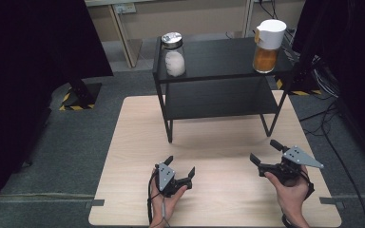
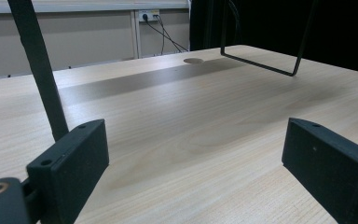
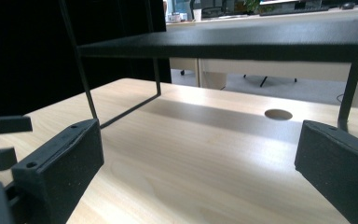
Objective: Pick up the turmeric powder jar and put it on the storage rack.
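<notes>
A black two-tier shelf (image 1: 218, 71) stands at the wooden table's (image 1: 133, 142) far half, ahead of both grippers. On its top sit a metal-lidded jar (image 1: 173, 54) of white stuff, left, and a white-lidded jar (image 1: 268, 46) of orange powder, right. The left gripper (image 1: 180, 167) and right gripper (image 1: 264, 151) rest low near the front edge, jaws spread, empty, bare tabletop between them and the shelf.

The tabletop (image 1: 218, 137) is pale wood with a fine straight grain. Beyond the black fingers (image 2: 70, 163) stands a black shelf (image 1: 218, 59). On it, the jar (image 1: 173, 57) ahead of the left gripper (image 1: 180, 167) holds white contents under a silvery lid, and the jar (image 1: 267, 45) ahead of the right gripper (image 1: 265, 152) holds orange contents under a white lid. The floor (image 1: 76, 142) is grey carpet.
</notes>
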{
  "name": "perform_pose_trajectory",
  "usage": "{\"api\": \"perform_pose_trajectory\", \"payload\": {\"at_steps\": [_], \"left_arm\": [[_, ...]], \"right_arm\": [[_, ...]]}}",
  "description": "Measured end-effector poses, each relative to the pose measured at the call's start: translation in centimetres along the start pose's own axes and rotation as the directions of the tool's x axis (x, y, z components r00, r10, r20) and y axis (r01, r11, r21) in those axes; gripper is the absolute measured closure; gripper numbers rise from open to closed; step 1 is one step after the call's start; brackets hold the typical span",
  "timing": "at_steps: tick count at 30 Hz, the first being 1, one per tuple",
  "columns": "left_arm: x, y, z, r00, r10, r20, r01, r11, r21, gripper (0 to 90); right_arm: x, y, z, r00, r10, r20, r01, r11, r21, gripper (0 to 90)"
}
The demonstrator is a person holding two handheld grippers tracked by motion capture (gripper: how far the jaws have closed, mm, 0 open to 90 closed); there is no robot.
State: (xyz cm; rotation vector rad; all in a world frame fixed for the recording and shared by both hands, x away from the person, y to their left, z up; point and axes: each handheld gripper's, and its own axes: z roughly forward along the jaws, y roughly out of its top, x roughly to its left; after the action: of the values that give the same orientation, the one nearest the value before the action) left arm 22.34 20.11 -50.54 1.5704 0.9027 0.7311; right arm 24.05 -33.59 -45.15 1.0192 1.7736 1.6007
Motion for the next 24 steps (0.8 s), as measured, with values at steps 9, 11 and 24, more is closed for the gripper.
{"api": "perform_pose_trajectory", "payload": {"at_steps": [9, 11, 24], "left_arm": [[0.0, 0.0, 0.0, 1.0000, -0.001, 0.001, 0.001, 1.0000, -0.001, 6.6], [0.0, 0.0, 0.0, 1.0000, -0.001, 0.001, 0.001, 1.0000, -0.001, 6.6], [0.0, 0.0, 0.0, 1.0000, -0.003, 0.002, 0.003, 1.0000, -0.002, 6.6]], "right_arm": [[0.0, -1.4, -0.3, 0.9998, 0.016, 0.012, -0.016, 1.000, 0.026, 1.3], [0.0, -1.7, -0.4, 0.9997, 0.020, 0.013, -0.021, 0.999, 0.039, 1.3], [0.1, -2.8, -0.6, 0.9995, 0.028, 0.016, -0.029, 0.997, 0.073, 1.2]]}}
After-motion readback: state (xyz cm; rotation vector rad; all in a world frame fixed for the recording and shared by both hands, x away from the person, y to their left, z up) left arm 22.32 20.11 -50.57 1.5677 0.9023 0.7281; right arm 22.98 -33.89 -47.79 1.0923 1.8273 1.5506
